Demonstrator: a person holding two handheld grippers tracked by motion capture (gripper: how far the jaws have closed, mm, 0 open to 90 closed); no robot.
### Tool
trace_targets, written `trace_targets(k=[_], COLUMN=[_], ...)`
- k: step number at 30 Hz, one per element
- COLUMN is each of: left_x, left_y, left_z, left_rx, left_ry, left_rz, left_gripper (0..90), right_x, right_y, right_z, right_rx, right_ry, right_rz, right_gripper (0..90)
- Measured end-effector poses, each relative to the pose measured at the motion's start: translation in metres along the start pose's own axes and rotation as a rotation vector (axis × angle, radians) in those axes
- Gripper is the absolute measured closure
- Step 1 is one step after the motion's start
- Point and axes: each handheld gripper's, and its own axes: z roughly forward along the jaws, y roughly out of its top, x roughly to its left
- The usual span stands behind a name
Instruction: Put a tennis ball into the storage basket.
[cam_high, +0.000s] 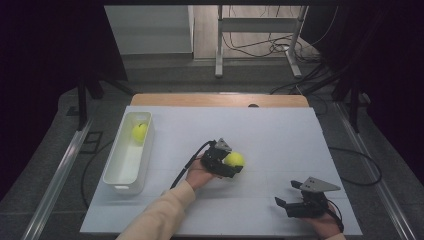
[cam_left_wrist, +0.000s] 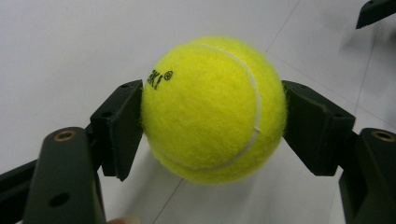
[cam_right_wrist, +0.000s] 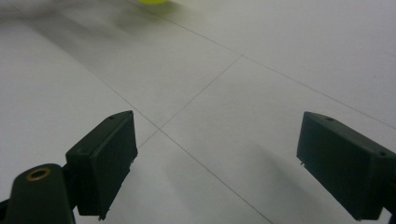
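Observation:
A yellow tennis ball (cam_high: 234, 159) (cam_left_wrist: 212, 109) sits near the middle of the white table, clamped between the two black jaws of my left gripper (cam_high: 231, 161) (cam_left_wrist: 212, 121), which is shut on it. A second yellow tennis ball (cam_high: 139, 131) lies in the far end of the white bin (cam_high: 123, 176) at the left. My right gripper (cam_high: 287, 194) (cam_right_wrist: 217, 165) hovers low near the table's front right, jaws wide apart with nothing between them. A sliver of the held tennis ball (cam_right_wrist: 154, 2) shows at the top edge of the right gripper view.
The white table sheet (cam_high: 280, 135) reaches a wooden strip (cam_high: 220, 100) at the far edge. Cables and metal table legs stand on the floor beyond. Bare table lies between the two grippers and at the far right.

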Motion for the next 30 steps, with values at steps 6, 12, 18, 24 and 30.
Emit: trace_targets(k=[6, 12, 18, 24, 30], left_x=[-0.004, -0.007, -0.008, -0.009, -0.008], left_y=[0.001, 0.001, 0.001, 0.000, 0.001], left_z=[-0.006, -0.013, -0.019, -0.027, -0.033], left_rx=[-0.008, -0.023, -0.039, -0.055, -0.062], left_ry=[0.002, -0.002, -0.001, 0.004, 0.007], left_rz=[0.016, 0.022, 0.027, 0.029, 0.034], left_gripper=[26.6, 26.6, 26.7, 26.6, 26.7], right_x=[0.000, 0.000, 0.000, 0.000, 0.000], right_y=[0.000, 0.000, 0.000, 0.000, 0.000], right_z=[0.000, 0.000, 0.000, 0.000, 0.000], right_rx=[-0.002, -0.004, -0.003, -0.003, 0.001], right_ry=[0.000, 0.000, 0.000, 0.000, 0.000], right_rz=[0.000, 0.000, -0.001, -0.002, -0.004], right_gripper=[12.7, 12.7, 12.7, 12.7, 12.8])
